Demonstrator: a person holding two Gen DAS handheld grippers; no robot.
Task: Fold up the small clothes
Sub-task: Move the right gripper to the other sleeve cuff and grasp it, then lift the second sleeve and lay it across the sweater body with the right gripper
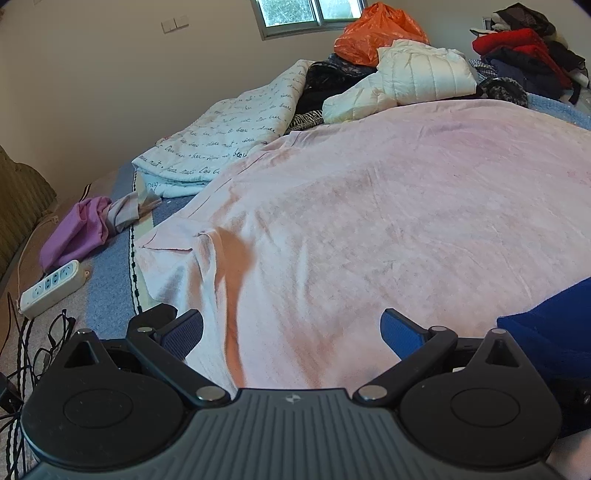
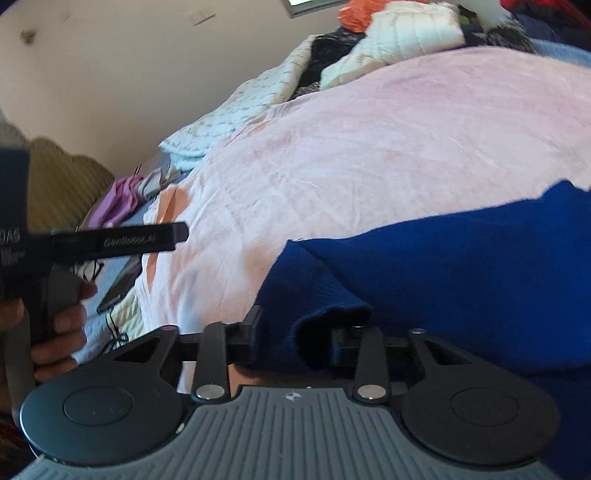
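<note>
A dark blue knit garment lies on the pink sheet at the near right; its edge also shows in the left wrist view. My right gripper is shut on a bunched fold of the blue garment's near edge. My left gripper is open and empty, low over the pink sheet, to the left of the blue garment. In the right wrist view the left gripper's body shows at the left, held by a hand.
A folded white quilt with script print, a cream puffer jacket, an orange bag and dark clothes lie at the far side. A purple garment, a power strip, glasses and cables lie at the left. A phone lies near the hand.
</note>
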